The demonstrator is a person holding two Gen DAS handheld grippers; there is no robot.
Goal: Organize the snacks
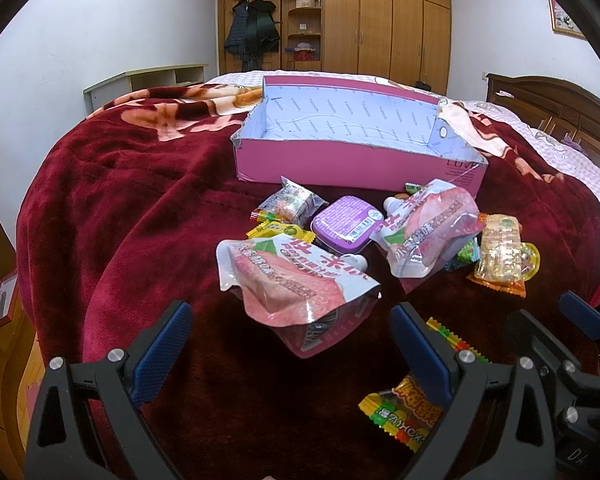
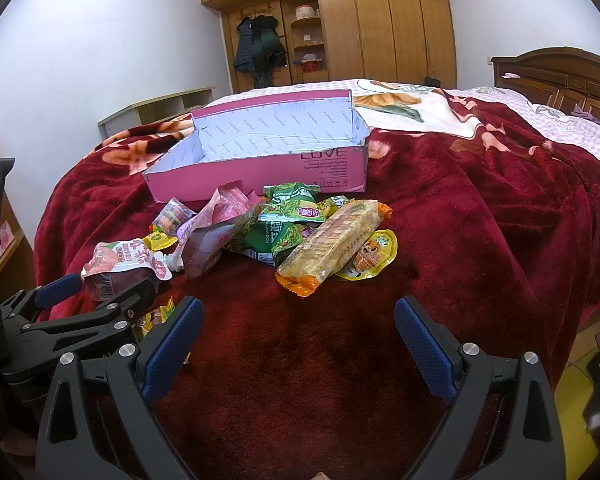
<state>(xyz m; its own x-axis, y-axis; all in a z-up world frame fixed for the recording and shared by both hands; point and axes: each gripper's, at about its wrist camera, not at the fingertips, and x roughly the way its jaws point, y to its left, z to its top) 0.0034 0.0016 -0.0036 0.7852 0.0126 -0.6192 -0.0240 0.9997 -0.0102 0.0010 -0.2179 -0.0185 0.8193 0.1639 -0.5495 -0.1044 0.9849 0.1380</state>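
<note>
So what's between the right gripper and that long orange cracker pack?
Only bare red blanket, by the right wrist view. The open right gripper faces the cracker pack across an empty stretch; the other snacks lie beside or behind it.

Deep red blanket (image 1: 140,200) with pink flowers; pink box (image 1: 340,160), pale blue printed lining; purple tub (image 1: 346,222); green packets (image 2: 288,224).

We hold left claw (image 1: 292,344) low, jaws spread wide, blue pads facing, nothing between them. We hold right claw (image 2: 298,342) level, jaws likewise wide apart, gripping nothing. Two claws sit side by side, close, each showing at edge of other's view, both pointing forward
</note>
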